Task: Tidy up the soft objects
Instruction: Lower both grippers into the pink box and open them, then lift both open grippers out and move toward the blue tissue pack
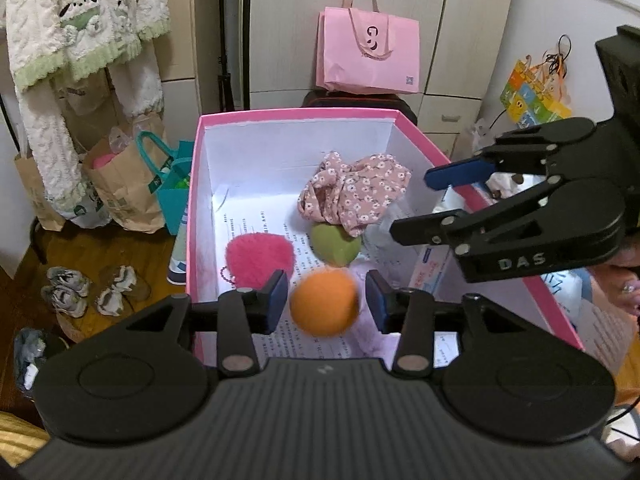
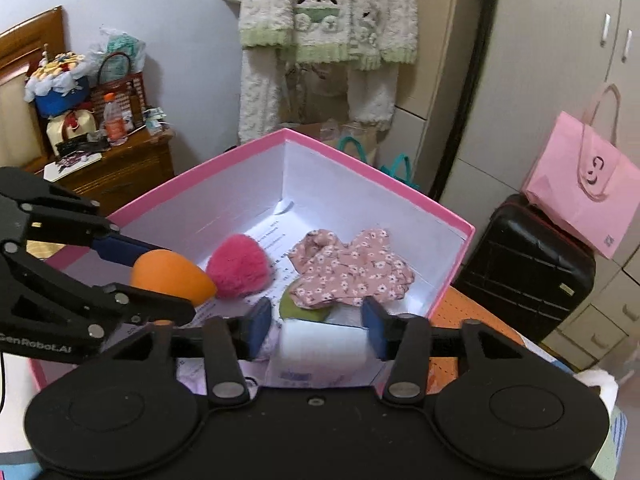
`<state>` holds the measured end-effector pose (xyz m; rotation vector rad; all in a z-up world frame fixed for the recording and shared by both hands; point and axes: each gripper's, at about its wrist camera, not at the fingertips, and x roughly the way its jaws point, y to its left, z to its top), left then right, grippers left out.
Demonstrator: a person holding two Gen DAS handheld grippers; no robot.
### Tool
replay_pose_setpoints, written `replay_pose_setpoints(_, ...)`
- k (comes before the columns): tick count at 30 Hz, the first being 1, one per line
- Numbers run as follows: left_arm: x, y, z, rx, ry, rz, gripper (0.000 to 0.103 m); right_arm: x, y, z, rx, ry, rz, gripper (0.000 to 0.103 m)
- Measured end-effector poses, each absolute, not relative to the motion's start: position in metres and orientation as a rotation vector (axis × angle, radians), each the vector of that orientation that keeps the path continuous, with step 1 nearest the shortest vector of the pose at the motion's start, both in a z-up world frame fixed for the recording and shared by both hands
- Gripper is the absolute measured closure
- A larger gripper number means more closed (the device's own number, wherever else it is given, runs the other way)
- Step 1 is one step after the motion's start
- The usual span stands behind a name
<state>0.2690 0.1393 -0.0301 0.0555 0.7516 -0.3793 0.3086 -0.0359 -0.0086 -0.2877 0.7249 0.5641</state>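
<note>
Orange sponge (image 1: 325, 303): between left gripper (image 1: 327, 299) pads, blurred, gaps both sides, over box's (image 1: 297, 112) near edge
Left gripper: released
Right gripper (image 2: 316, 325): apart; white roll (image 2: 322, 345) loose between, also dropping

- Our left gripper (image 1: 326, 296) is matte black, with two flat linkage arms hinged on silver pins and blue pads (image 1: 277, 295) on the fingertips.
- Its ribbed black housing carries two round raised discs, one per side — a small pale mark sits at the top centre.
- Our right gripper (image 2: 316, 330) is built the same; seen from the left camera, its side reads "DAS" in raised letters.
- From the right camera, the left one shows white lettering, "GenRobot.AI".
</note>
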Motion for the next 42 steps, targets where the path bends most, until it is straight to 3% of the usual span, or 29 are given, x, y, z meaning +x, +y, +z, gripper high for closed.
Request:
replay_pose_setpoints(2,0.266,0.138,-0.03,0.073,0.748,-0.369,0.049,0.308,-0.039,-0.008,-0.27,0.717,0.564,0.039)
replay_pose_setpoints(10,0.249,0.139,-0.017,0.068,0.733,-0.332,0.038,0.288,-0.047,0.006,-0.249,0.702,0.597,0.033)
replay_pose_setpoints(34,0.148,0.125,0.041,0.117,0.682,-0.359,0.026,0.173,-0.075,0.049,-0.325,0.608,0.693,0.026)
replay_pose_setpoints(36,0.14,0.12,0.045,0.116,0.683,-0.384,0.024,0.164,-0.084,0.052,-0.315,0.605,0.703,0.026)
replay_pose_setpoints(38,0.132,0.114,0.049,0.116,0.675,-0.41,0.013,0.154,-0.095,0.053,-0.306,0.603,0.707,0.026)
replay_pose_setpoints(42,0.124,0.096,0.048,0.122,0.674,-0.446,0.01,0.132,-0.126,0.053,-0.258,0.571,0.688,0.024)
